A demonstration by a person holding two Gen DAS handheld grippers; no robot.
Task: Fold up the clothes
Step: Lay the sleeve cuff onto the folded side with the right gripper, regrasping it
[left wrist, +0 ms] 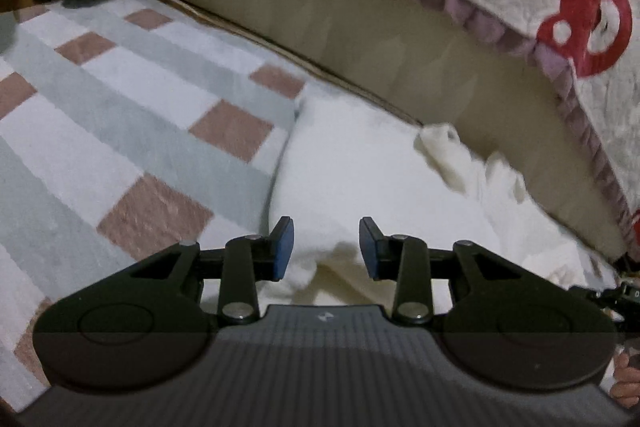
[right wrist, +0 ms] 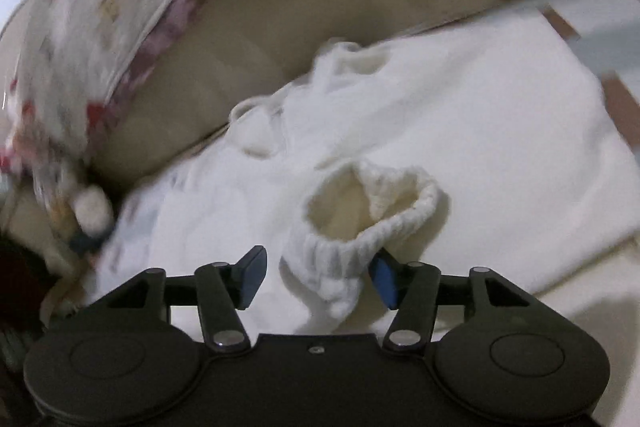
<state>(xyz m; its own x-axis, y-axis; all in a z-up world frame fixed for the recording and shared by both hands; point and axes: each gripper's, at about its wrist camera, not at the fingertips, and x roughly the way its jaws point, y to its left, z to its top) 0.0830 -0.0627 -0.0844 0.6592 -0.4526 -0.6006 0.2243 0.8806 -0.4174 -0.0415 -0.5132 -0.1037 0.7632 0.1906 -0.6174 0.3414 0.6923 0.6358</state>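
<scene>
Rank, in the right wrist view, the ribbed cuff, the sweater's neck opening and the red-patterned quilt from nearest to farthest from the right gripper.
1. Ribbed cuff: just ahead of the right gripper, lying between its open fingers.
2. Neck opening: farther ahead, centre.
3. Quilt: farthest, upper left, blurred.

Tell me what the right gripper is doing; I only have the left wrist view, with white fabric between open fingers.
Observer: The right gripper is open too. A ribbed sleeve cuff of the white sweater lies between its fingers, not clamped.
Operator: Describe the cuff's state.
Observer: Its opening gapes toward the camera, and the sleeve is laid across the sweater's body.
Operator: Report what lies beyond it.
Observer: The sweater's neckline sits near a beige cushion, with a red and white quilt above it at left.
</scene>
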